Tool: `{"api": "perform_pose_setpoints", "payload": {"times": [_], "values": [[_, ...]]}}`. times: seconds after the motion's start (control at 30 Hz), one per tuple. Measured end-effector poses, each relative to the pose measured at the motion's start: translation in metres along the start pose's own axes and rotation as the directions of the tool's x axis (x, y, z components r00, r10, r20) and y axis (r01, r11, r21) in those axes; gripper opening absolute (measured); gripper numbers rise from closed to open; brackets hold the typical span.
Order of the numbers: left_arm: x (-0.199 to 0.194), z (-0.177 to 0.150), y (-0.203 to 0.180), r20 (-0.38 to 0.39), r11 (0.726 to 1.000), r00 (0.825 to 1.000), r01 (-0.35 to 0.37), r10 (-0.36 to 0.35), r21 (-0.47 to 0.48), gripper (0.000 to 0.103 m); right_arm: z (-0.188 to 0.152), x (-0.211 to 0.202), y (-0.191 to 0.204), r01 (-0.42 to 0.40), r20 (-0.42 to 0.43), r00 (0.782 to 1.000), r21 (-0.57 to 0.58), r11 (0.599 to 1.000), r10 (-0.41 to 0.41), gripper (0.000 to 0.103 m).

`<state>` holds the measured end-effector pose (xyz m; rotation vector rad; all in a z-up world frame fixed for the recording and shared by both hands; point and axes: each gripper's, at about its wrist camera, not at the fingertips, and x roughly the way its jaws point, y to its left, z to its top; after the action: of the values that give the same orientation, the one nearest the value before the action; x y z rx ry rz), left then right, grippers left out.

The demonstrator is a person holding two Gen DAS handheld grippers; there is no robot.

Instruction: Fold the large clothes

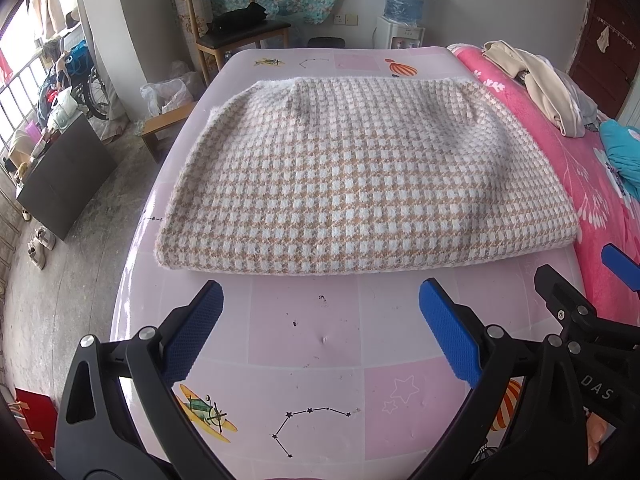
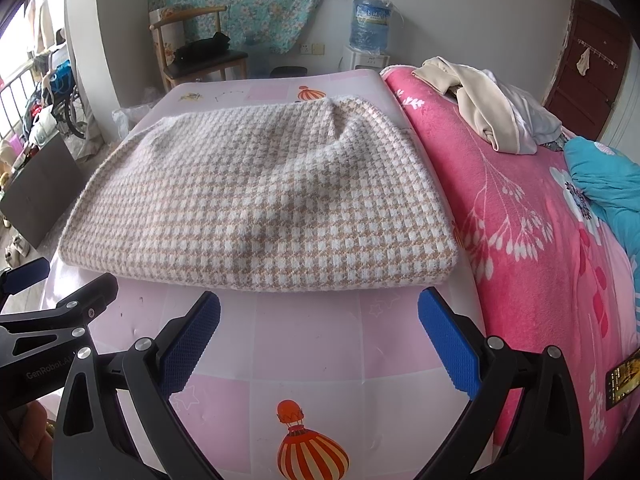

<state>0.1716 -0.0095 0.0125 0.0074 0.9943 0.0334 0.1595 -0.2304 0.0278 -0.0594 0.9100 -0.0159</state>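
Observation:
A tan and white checked knit garment (image 1: 360, 176) lies folded flat on the pink patterned table (image 1: 312, 344); it also shows in the right wrist view (image 2: 256, 204). My left gripper (image 1: 320, 332) is open and empty, just short of the garment's near folded edge. My right gripper (image 2: 318, 340) is open and empty, near the garment's near right corner. The right gripper also shows at the right edge of the left wrist view (image 1: 580, 308), and the left gripper at the left edge of the right wrist view (image 2: 52, 300).
A bed with a pink floral blanket (image 2: 520, 220) adjoins the table on the right, with a pile of cream clothes (image 2: 480, 100) and a teal cloth (image 2: 604, 184). A wooden chair (image 1: 232, 28) and a water dispenser (image 1: 402, 12) stand beyond. A dark box (image 1: 64, 176) sits on the floor at the left.

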Motion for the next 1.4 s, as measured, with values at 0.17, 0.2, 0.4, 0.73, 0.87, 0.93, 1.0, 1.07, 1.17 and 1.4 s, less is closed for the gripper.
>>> {"api": "perform_pose_setpoints", "payload": {"times": [0.17,0.2,0.4,0.73,0.87,0.93,1.0,1.07,1.17,1.4], "values": [[-0.0001,-0.0002,-0.0004,-0.004,1.0,1.0,0.002,-0.002,-0.001,0.095,0.0,0.0,-0.0008,-0.001,0.001,1.0,0.0,1.0,0.001,0.097],[0.0005,0.0003,0.001,-0.005,1.0,1.0,0.002,-0.002,0.0,0.095,0.0,0.0002,-0.001,0.0,0.0,1.0,0.0,1.0,0.0,0.097],[0.0014,0.001,-0.0003,-0.006,1.0,1.0,0.003,-0.003,-0.001,0.095,-0.0001,0.0003,-0.0013,-0.001,-0.001,1.0,0.0,1.0,0.001,0.097],[0.0007,0.0009,-0.0012,-0.005,1.0,1.0,0.002,-0.002,-0.001,0.095,-0.001,0.0014,-0.0034,-0.001,-0.002,1.0,0.002,1.0,0.001,0.097],[0.0009,0.0007,-0.0013,-0.005,1.0,1.0,0.003,-0.003,-0.001,0.095,-0.0009,0.0014,-0.0035,-0.001,-0.002,1.0,0.002,1.0,0.001,0.097],[0.0008,0.0005,-0.001,-0.005,1.0,1.0,0.003,-0.003,-0.001,0.095,-0.001,0.0015,-0.0036,-0.001,-0.002,1.0,0.001,1.0,0.001,0.097],[0.0007,0.0006,-0.0015,-0.004,1.0,1.0,0.003,-0.003,-0.001,0.095,-0.0011,0.0014,-0.0039,-0.001,-0.002,1.0,0.001,1.0,0.001,0.097],[0.0004,0.0009,-0.001,-0.004,1.0,1.0,0.003,-0.003,-0.001,0.095,-0.0007,0.0016,-0.0035,-0.001,-0.003,1.0,0.001,1.0,0.001,0.097],[0.0003,0.0009,-0.0009,-0.004,1.0,1.0,0.003,-0.003,-0.001,0.095,-0.0006,0.0012,-0.0031,-0.001,-0.003,1.0,0.002,1.0,0.001,0.097],[0.0001,0.001,-0.0009,-0.004,1.0,1.0,0.003,-0.003,0.0,0.095,-0.0014,0.001,-0.0038,0.002,-0.001,1.0,-0.001,1.0,-0.002,0.097]]}}
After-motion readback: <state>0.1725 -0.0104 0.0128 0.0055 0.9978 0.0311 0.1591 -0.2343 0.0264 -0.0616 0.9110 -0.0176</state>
